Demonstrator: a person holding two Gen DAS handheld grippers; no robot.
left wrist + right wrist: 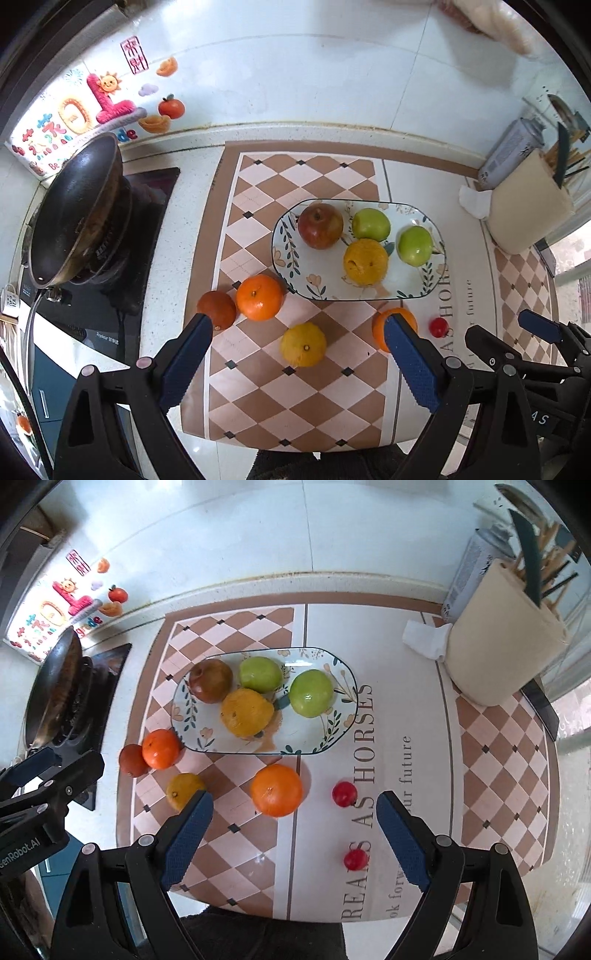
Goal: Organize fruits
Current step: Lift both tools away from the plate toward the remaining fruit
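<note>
Fruits are split between the oval plate [436,275], where a red apple [320,226], two green apples and a yellow citrus are gathered, and the checkered mat [306,398], where the rest lie loose; the left gripper [297,332] is held wide open and empty above them. From the right wrist, the right gripper [293,805] is likewise spread and empty over an orange [277,790] and two small red fruits, presumably for choosing the next pick

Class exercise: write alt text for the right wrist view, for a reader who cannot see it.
An oval floral plate on a checkered mat holds a red apple, two green apples and a yellow citrus. Oranges and two small red fruits lie loose on the mat below it. The right tool hangs open above them, empty.
</note>
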